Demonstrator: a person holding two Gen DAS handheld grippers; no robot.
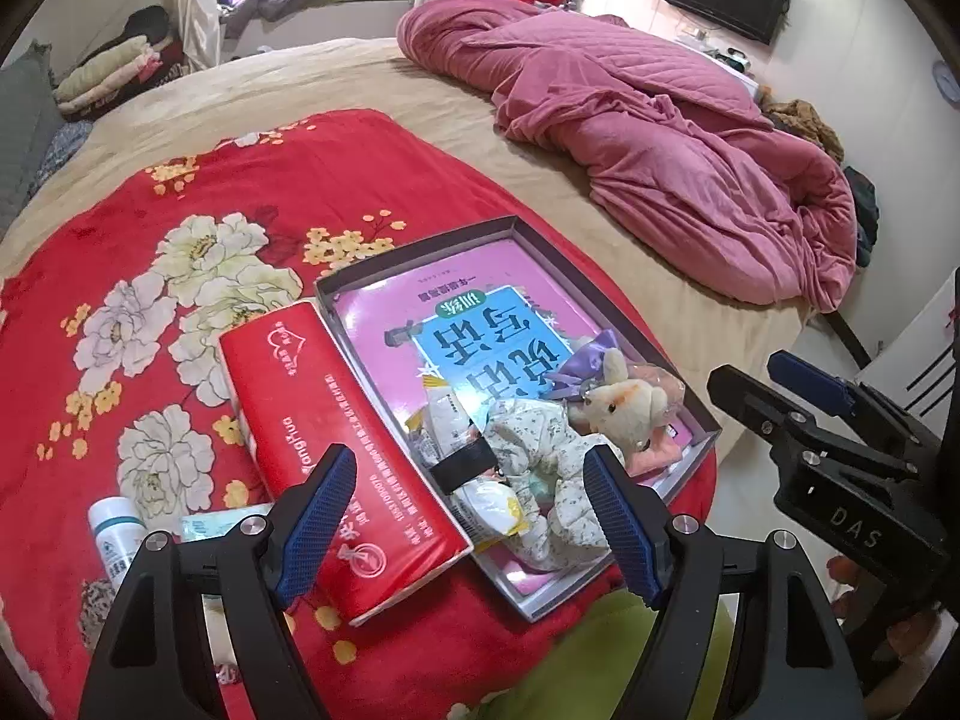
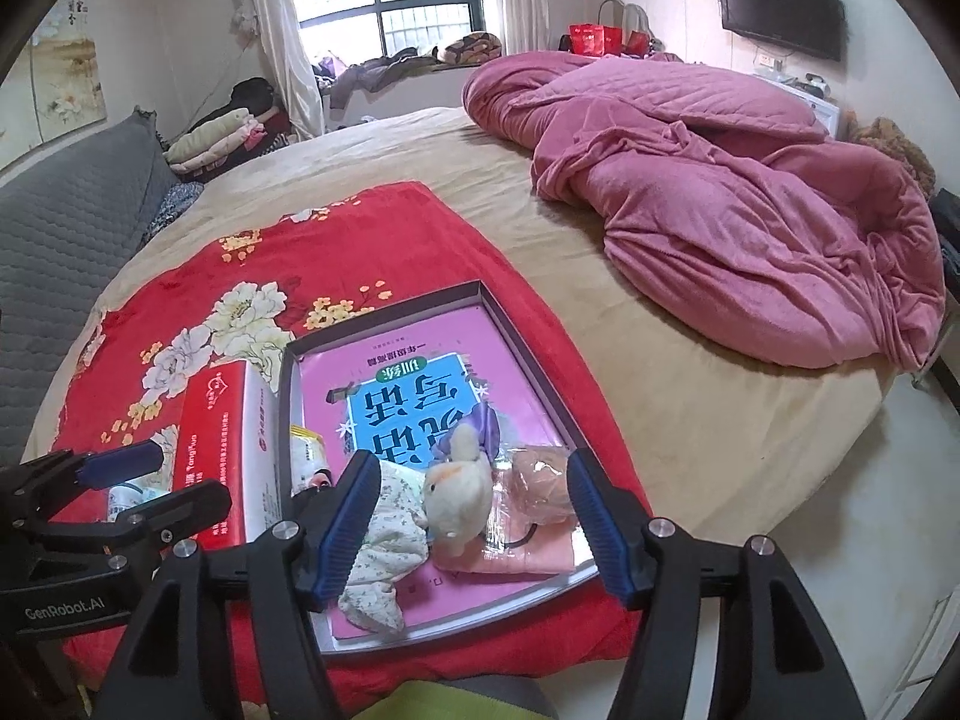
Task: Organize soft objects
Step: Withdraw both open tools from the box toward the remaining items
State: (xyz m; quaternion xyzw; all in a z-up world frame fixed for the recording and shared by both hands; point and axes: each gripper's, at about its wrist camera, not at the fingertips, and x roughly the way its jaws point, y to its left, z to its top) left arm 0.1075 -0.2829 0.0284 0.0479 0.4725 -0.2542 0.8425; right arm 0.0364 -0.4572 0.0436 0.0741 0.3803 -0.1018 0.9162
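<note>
A grey shallow box (image 1: 420, 243) (image 2: 528, 348) lies on a red flowered blanket (image 1: 180, 192) (image 2: 360, 228) on the bed. A pink book (image 1: 480, 324) (image 2: 420, 372) lies in it. On the book lie a cream plush toy (image 1: 624, 399) (image 2: 459, 495), a floral scrunchie (image 1: 546, 450) (image 2: 390, 540), a purple bow (image 1: 585, 360) (image 2: 483, 429), a wrapped pink item (image 2: 534, 486) and snack packets (image 1: 486, 510). My left gripper (image 1: 468, 519) is open and empty above the box's near left side. My right gripper (image 2: 468, 525) is open and empty, its fingers either side of the plush toy.
A red tissue pack (image 1: 342, 456) (image 2: 222, 438) lies left of the box. A white bottle (image 1: 117, 540) and a small packet (image 1: 210, 525) lie further left. A pink quilt (image 1: 660, 138) (image 2: 720, 198) is heaped on the far right of the bed. The bed edge and floor are to the right.
</note>
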